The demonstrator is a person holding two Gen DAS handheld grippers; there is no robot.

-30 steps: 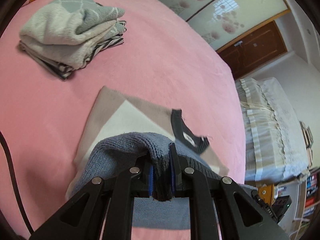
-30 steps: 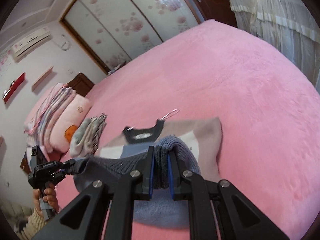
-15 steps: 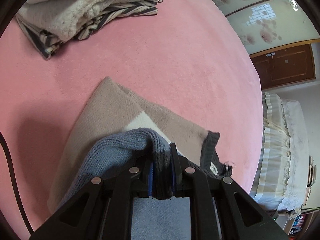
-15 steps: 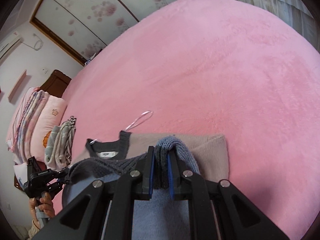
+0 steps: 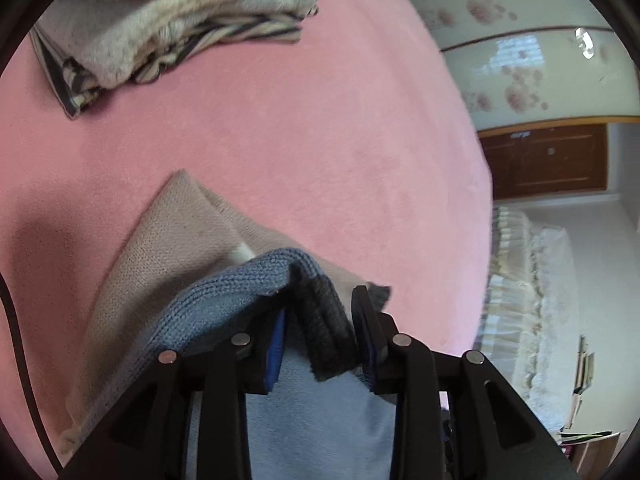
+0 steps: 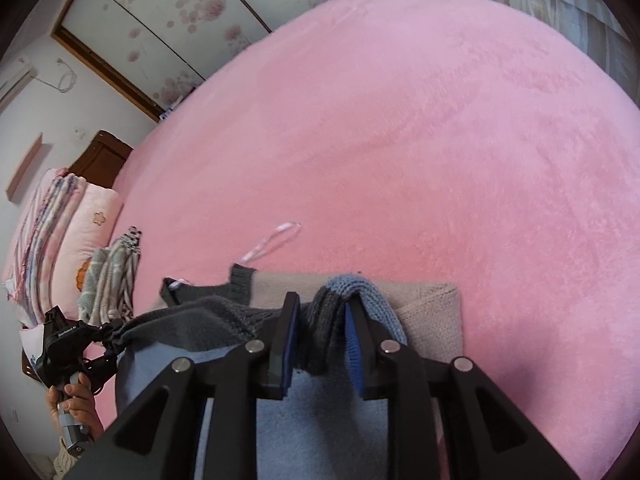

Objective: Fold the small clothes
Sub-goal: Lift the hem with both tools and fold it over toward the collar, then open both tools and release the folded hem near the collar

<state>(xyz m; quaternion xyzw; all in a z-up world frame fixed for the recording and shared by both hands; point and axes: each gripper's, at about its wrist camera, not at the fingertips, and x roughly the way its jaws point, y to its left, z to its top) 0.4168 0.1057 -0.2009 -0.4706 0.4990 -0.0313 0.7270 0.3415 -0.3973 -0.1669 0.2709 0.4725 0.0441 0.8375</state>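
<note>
While folded pile [image 5: 168,32] sits apart, pink bedspread [image 5: 320,140]

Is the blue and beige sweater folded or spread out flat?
Folded: the sweater's blue bottom edge lies doubled over its beige top half, near the dark collar.

- The sweater [image 6: 424,304] lies flat on the bed [image 6: 400,140], folded over itself, near the bed's near edge.
- Its folded hem sits between the fingers of the left gripper [image 5: 320,332] and of the right gripper [image 6: 320,332], whose jaws are opening.
- A stack of folded clothes [image 5: 160,24] lies well beyond the sweater, toward the pillows [image 6: 60,236] at the head of the bed.
- A loop of ribbon [image 6: 276,240] lies just beyond the sweater's collar.
</note>
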